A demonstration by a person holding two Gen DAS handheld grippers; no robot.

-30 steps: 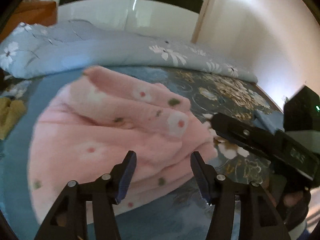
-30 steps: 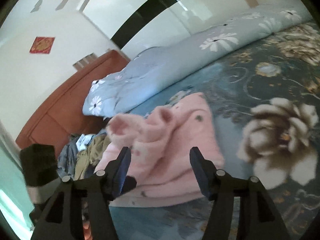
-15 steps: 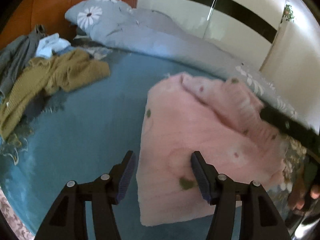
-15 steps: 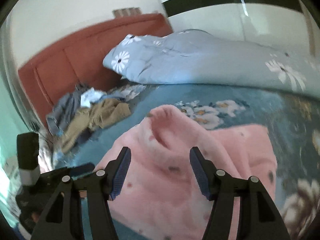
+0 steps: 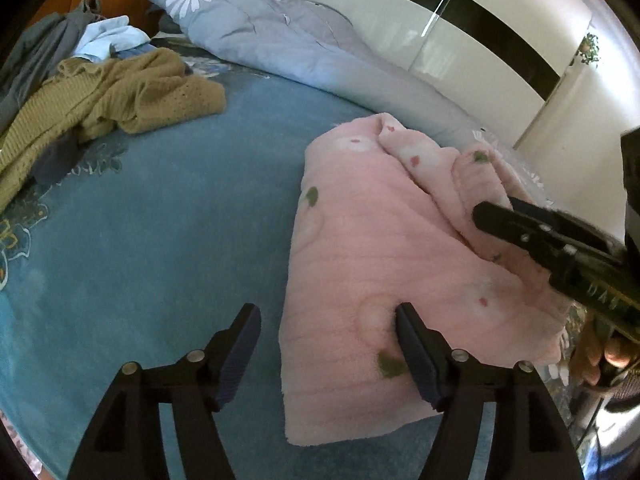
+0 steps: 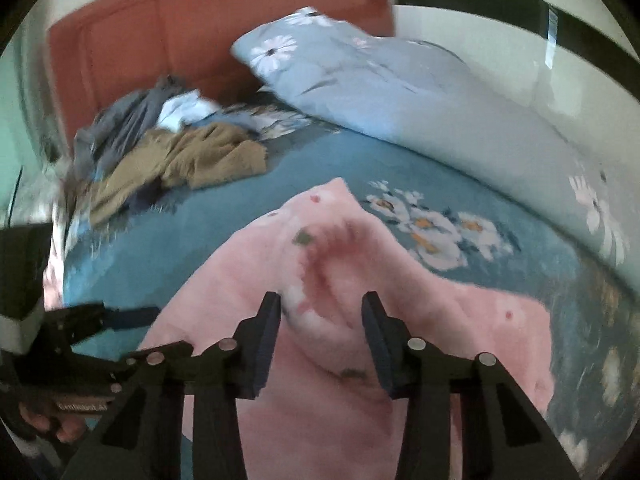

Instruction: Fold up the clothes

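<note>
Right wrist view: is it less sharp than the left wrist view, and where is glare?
Right wrist view: motion-blurred, the pink garment and clothes pile smeared. Left wrist view: sharp, knit texture of the mustard sweater readable; glare streaks on the glossy wardrobe. Both bend at the edges.

We're seeing the right wrist view smearing: the pink garment (image 6: 340, 280) fold between the fingers is blurring. The clothes pile (image 5: 60, 80) is running off the left edge. The right gripper's (image 5: 480, 216) tips are sinking into pink folds, hidden.
</note>
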